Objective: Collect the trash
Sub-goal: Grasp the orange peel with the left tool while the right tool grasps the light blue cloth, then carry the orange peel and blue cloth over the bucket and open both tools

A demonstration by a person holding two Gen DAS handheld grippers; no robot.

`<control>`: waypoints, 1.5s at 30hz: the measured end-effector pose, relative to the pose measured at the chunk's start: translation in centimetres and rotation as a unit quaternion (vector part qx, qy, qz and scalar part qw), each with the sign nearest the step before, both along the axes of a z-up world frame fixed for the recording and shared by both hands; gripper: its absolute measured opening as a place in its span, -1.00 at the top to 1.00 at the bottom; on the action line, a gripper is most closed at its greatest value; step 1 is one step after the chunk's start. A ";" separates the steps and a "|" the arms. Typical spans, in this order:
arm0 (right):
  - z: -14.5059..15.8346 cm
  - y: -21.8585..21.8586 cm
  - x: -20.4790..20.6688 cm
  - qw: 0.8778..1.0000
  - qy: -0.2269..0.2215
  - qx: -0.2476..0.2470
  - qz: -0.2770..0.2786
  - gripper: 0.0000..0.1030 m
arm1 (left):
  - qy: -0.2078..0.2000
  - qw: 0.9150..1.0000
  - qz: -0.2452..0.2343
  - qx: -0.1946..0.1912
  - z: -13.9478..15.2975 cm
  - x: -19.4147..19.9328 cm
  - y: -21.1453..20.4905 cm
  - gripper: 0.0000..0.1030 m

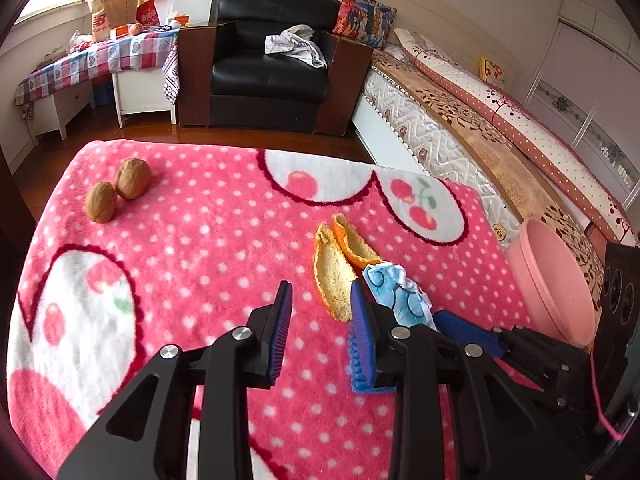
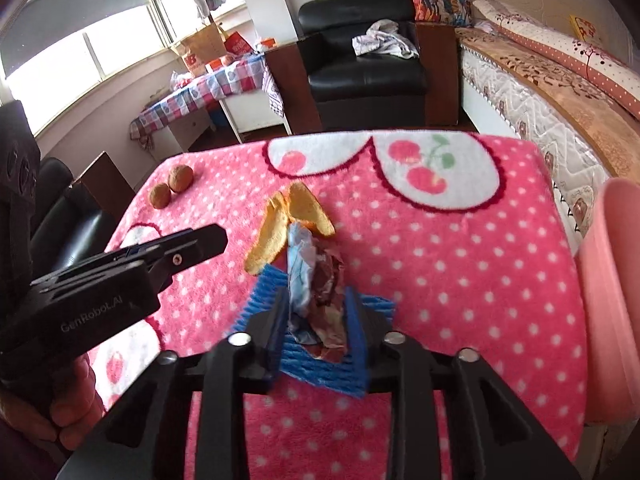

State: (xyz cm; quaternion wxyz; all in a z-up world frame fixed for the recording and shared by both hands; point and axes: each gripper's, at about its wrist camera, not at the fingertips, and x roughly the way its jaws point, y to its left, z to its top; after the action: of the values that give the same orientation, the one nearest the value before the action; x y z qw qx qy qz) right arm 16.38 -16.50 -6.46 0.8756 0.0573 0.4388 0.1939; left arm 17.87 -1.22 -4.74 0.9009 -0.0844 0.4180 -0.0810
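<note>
On the pink dotted blanket [image 2: 440, 264] my right gripper [image 2: 318, 316] is shut on a crumpled blue-and-brown wrapper [image 2: 316, 280]. A blue foam net [image 2: 320, 364] lies under it. Two pieces of orange peel [image 2: 280, 224] lie just beyond the wrapper. In the left wrist view my left gripper [image 1: 322, 312] stands open over bare blanket, with the orange peel [image 1: 336, 276] and the wrapper [image 1: 400, 296] right of its right finger. The right gripper [image 1: 428, 316] enters there from the right. The foam net [image 1: 360, 380] shows below. Two walnuts [image 1: 118, 194] sit at the far left.
A pink bin [image 1: 552, 280] stands off the blanket's right edge, beside a bed [image 1: 460, 120]. A black armchair [image 1: 272, 68] and a checked-cloth table [image 1: 100, 60] stand beyond the far edge. A hand [image 2: 68, 412] holds the left gripper [image 2: 192, 242].
</note>
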 end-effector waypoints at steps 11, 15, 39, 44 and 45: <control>1.4 -4.8 -1.1 0.997 -0.011 0.053 -0.051 0.66 | 0.032 0.999 0.001 0.026 -2.8 2.7 -2.2 0.42; 1.6 -5.9 -2.0 0.997 -0.016 0.048 -0.061 0.66 | 0.022 0.999 0.000 0.041 -3.0 2.7 -2.9 0.53; 4.5 -8.8 -8.2 0.992 -0.050 0.061 -0.094 0.65 | -0.050 0.999 0.006 0.011 4.4 -5.3 -1.7 0.97; 5.2 -9.6 -9.7 0.991 -0.061 0.063 -0.103 0.65 | -0.064 0.998 -0.012 0.006 5.6 -6.7 -2.8 0.97; 5.4 -9.7 -9.9 0.991 -0.063 0.064 -0.104 0.65 | -0.066 0.998 -0.016 0.004 5.8 -7.0 -3.1 0.97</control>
State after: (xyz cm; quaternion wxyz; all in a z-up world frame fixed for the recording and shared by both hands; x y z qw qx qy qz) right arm 6.48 -26.24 -1.09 0.9114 0.1461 0.3612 0.1322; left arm 10.90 -4.31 1.03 0.9254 -0.0682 0.3595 -0.0987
